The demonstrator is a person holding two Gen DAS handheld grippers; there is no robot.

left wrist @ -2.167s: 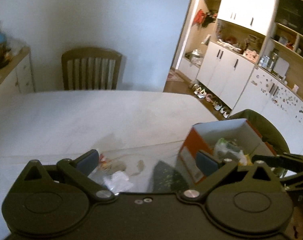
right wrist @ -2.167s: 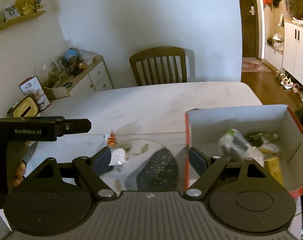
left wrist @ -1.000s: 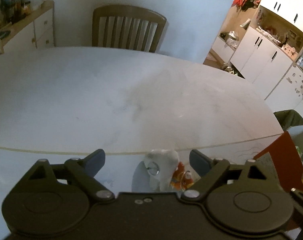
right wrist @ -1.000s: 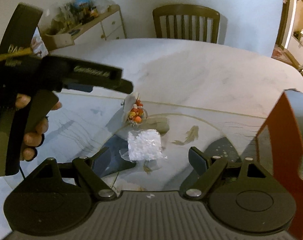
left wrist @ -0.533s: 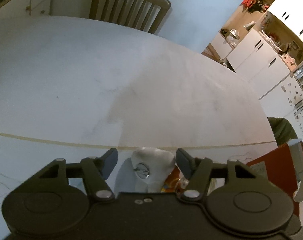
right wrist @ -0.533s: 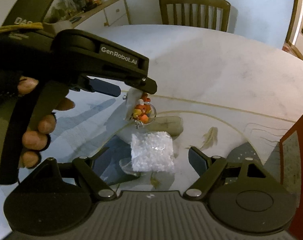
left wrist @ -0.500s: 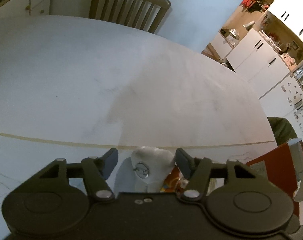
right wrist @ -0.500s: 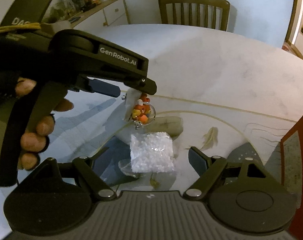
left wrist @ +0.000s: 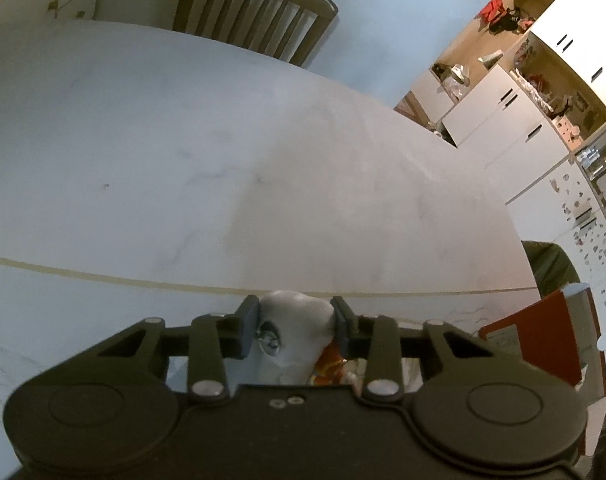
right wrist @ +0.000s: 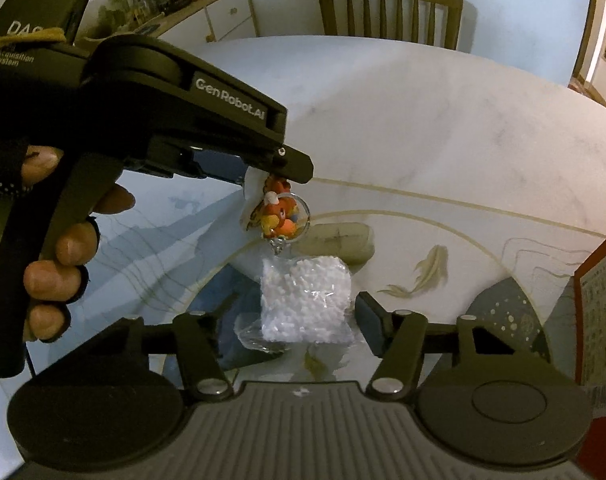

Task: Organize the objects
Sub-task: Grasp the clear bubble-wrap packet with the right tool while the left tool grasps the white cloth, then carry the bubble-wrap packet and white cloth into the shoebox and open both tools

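My left gripper (left wrist: 297,322) has just closed its jaws on the soft white charm pouch (left wrist: 299,316). My right gripper (right wrist: 309,318) has been narrowing around the light, crinkly bead bag (right wrist: 305,300) (1 slippery film), jaws not visibly touching; I'd pinch its middle.

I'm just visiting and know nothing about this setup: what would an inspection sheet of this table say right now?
Surface: pale marble-look table with a glossy fish-patterned mat near the tools.
Job's things: keychain toy on a white card, bag of white beads, red cardboard box at the right.
Clutter: nothing seen.
Grippers: left tool has just been closing and pinches the toy's card; right tool has just been closing around the bead bag, which lies between its fingers, contact unclear.
Cables: nothing seen.
Surroundings: wooden chair, sideboard, white cabinets.
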